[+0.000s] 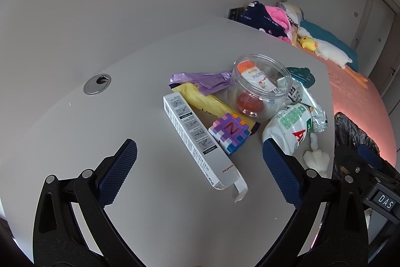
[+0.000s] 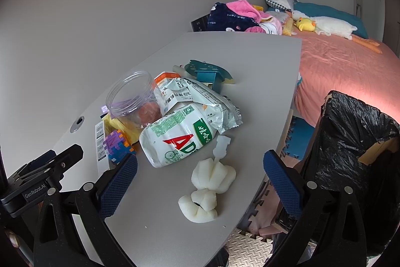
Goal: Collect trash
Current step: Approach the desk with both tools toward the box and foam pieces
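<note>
Two claws are both spread wide and empty, so nothing is picked up yet.

In the left wrist view, your left claw [image 1: 200, 162] hangs over the counter [image 1: 75, 129], its pads framing the long grey carton [image 1: 197, 139] at lower centre, probably because you are lining up on it. Beside it sit the puzzle cube [image 1: 228, 133] and the clear jar [image 1: 260, 86] (likely keepers, not trash).

In the right wrist view, your right claw [image 2: 200, 177] frames the white foam pieces [image 2: 210, 187] at lower centre, with the crumpled green-and-white bag [image 2: 177, 137] just above. The black-lined bin [image 2: 355, 142] stands at the right edge, off the counter, handy for dropping.
</note>
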Tool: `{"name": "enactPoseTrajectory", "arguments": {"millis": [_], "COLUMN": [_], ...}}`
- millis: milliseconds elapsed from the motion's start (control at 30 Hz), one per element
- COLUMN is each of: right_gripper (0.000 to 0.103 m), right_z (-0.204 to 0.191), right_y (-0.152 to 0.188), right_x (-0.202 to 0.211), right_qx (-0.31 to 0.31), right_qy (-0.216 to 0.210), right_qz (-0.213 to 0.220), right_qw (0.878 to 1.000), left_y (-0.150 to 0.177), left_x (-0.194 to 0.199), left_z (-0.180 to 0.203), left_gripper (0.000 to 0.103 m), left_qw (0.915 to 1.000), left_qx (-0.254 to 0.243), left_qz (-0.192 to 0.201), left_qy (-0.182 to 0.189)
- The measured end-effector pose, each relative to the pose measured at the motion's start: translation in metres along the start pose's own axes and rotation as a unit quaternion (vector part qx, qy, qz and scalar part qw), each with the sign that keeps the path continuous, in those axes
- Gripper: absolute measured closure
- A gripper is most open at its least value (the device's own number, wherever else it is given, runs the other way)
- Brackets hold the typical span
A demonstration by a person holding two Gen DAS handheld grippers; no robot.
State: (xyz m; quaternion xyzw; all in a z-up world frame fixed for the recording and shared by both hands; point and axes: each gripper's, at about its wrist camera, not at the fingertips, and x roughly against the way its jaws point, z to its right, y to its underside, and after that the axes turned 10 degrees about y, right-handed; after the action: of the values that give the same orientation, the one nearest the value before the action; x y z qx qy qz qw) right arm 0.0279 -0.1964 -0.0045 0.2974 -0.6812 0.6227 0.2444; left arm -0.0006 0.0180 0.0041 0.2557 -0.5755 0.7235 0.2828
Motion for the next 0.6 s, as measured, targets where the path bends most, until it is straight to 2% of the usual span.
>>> {"name": "enactPoseTrajectory", "arguments": {"millis": [600], "right_gripper": [0.003], "right_z": [0.0031], "right_y": [0.0013], "right_x": [-0.0010], "right_qx": [-0.001], "right_qy": [-0.001], "right_qz": [-0.002], "right_qw": [1.000], "left_y": [0.0015], "left_x": [-0.0022], "left_z": [0.0001], "left_gripper": [0.006], "left_qw": [1.0000], "left_qx": [-0.001], "left_qz": [-0.002], "left_qy": [0.001]}}
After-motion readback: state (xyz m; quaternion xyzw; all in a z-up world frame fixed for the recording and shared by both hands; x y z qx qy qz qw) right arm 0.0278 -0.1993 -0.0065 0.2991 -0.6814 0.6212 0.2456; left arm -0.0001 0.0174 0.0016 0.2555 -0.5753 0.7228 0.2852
